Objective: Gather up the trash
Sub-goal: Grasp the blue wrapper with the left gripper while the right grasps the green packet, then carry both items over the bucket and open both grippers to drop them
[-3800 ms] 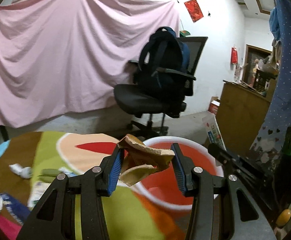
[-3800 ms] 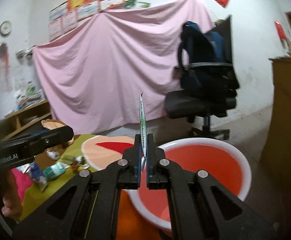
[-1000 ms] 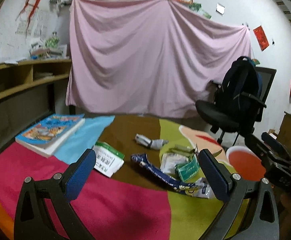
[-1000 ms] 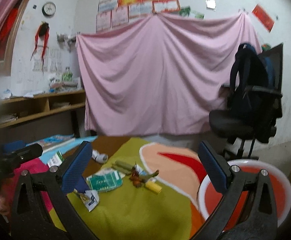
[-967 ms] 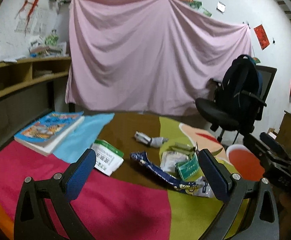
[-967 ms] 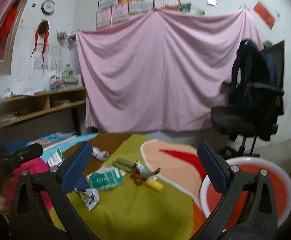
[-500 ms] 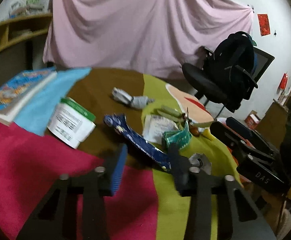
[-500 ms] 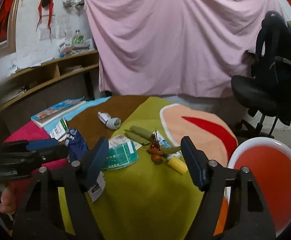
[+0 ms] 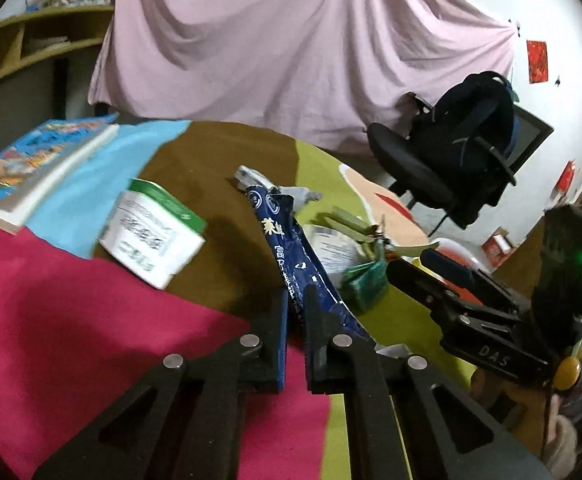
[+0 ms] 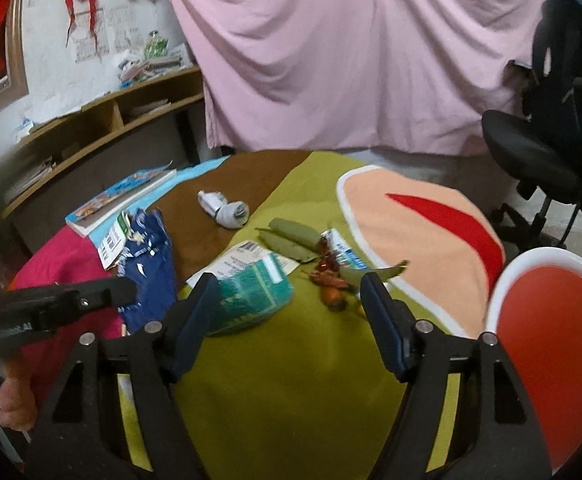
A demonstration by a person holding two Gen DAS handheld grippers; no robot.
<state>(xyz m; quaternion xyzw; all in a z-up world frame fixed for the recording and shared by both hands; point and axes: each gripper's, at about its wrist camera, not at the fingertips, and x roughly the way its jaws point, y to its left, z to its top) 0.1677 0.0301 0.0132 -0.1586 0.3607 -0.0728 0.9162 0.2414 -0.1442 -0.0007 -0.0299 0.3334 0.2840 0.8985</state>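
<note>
Left wrist view: your left gripper (image 9: 295,300) pinches the blue wrapper (image 9: 291,248); your right gripper (image 10: 287,312) (spread wide) hovers over bare green cloth (image 10: 291,380).

There are two grippers: the left gripper (image 9: 295,300) and the right gripper (image 10: 289,300). One book (image 10: 121,196), one red basin (image 10: 547,320) and one office chair (image 9: 431,168) are visible. Beyond the fingers lie two green pods (image 10: 291,236) and one blue wrapper (image 9: 287,248).

A multicoloured tablecloth (image 10: 299,360) carries a book (image 10: 123,196), wrappers (image 10: 251,296) and peels (image 10: 295,236).

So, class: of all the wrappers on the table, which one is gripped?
The long dark-blue wrapper, pinched by the left hand-held gripper; the teal packet lies loose.
</note>
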